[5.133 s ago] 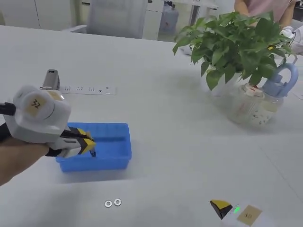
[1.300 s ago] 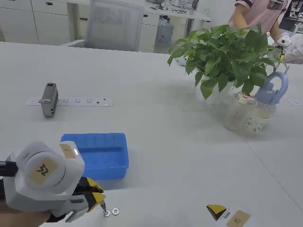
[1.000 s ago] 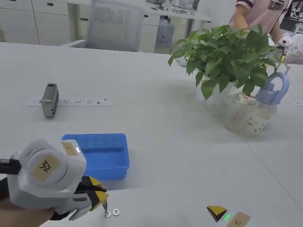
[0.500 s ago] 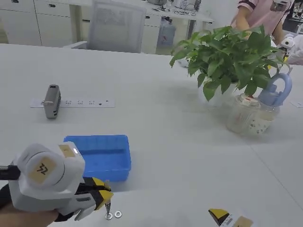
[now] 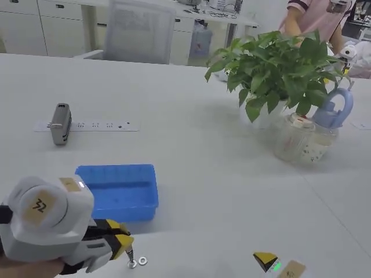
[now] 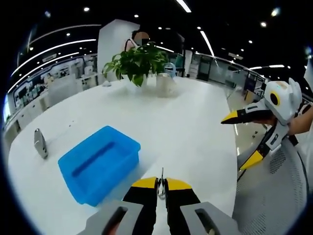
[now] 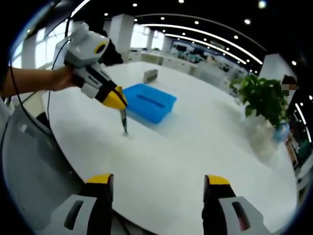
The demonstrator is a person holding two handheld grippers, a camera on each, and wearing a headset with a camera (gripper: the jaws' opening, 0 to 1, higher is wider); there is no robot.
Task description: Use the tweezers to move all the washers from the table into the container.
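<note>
The left gripper (image 5: pixel 123 243) is held low in the person's hand and pitched down at the white table (image 5: pixel 232 191). Its jaws are pinched narrow on the tweezers (image 5: pixel 130 255), whose tip sits at the two washers (image 5: pixel 142 260) lying near the blue container (image 5: pixel 139 211). The right gripper (image 7: pixel 159 178) hovers apart, jaws spread wide.

I work in an open office: a long white table (image 5: pixel 232 191) with a power strip (image 5: pixel 104 125), a swivel chair (image 5: pixel 142 29), cabinets (image 5: pixel 23 26) and a potted plant (image 5: pixel 278 63).

Bright, even overhead light; soft shadows; fisheye warp, slight edge blur.
</note>
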